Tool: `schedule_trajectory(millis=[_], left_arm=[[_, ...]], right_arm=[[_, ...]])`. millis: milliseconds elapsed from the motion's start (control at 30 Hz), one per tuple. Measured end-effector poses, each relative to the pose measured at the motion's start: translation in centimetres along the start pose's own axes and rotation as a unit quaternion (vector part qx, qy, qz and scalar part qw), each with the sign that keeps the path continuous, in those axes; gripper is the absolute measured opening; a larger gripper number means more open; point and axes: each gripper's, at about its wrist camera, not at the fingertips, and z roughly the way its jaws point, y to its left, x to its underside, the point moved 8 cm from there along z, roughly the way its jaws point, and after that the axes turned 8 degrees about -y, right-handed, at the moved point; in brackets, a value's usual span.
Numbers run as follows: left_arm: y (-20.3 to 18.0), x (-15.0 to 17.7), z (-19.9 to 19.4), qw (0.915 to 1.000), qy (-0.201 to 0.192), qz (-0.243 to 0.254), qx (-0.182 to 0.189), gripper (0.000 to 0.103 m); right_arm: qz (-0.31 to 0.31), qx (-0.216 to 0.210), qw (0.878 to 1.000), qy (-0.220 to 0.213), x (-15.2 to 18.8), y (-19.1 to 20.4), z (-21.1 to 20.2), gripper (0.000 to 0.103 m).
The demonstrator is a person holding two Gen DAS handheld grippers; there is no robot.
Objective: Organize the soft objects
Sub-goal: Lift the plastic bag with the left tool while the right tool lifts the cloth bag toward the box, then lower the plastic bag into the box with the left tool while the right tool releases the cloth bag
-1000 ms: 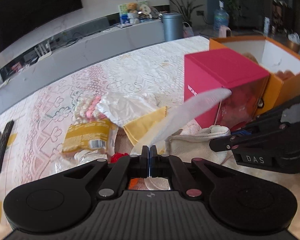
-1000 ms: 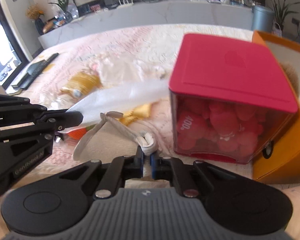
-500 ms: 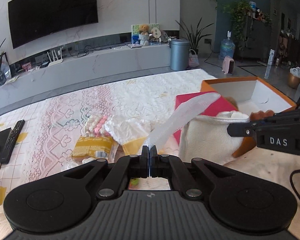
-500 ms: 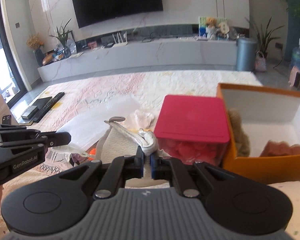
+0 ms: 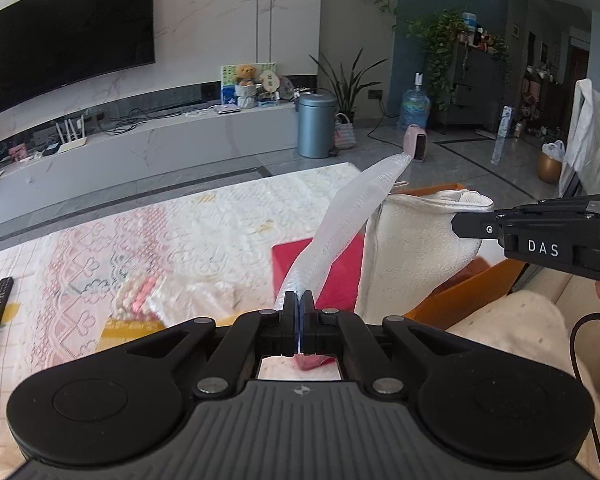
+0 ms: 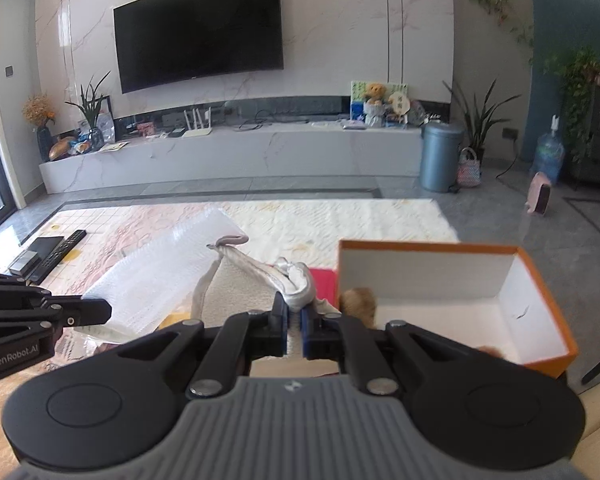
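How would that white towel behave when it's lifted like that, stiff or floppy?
Probably floppy: the towel hangs in folds below the right gripper, which pinches only its bunched hem. Likely light, since that small pinch holds it up. It may swing and brush the orange box beside it.

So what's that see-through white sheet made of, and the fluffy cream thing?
The sheet looks like thin plastic, probably bubble wrap: translucent, with rows of tiny bumps. The cream thing looks like terry cloth, matte and nubbly, with a smoother grey-white hem where it is pinched.
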Motion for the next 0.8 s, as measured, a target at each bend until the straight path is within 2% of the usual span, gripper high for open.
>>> schedule_trajectory(millis=[233, 433, 667, 800], left_arm=[[-2.8, -3.3, 3.1, 0.9989, 0.004, 0.002, 0.047, 0.0], [-5.1, -5.3, 7.3, 0.9958, 0.021, 0.003, 0.089, 0.0], [-7.4, -6.3, 13.1, 0.9908, 0.051, 0.0, 0.125, 0.0], [-9.1, -5.3, 16.7, 0.9871, 0.081, 0.002, 0.138, 0.0]], right_arm=[[-0.024, 0.04, 0.999, -0.019, -3.0, -4.3, 0.2, 0.004], [-0.021, 0.071, 0.997, -0.01, -4.6, -8.7, 2.6, 0.004], [-0.018, 0.117, 0.993, 0.013, -4.3, -13.8, 6.9, 0.004], [-0.009, 0.127, 0.991, 0.04, -3.1, -16.4, 9.9, 0.004]])
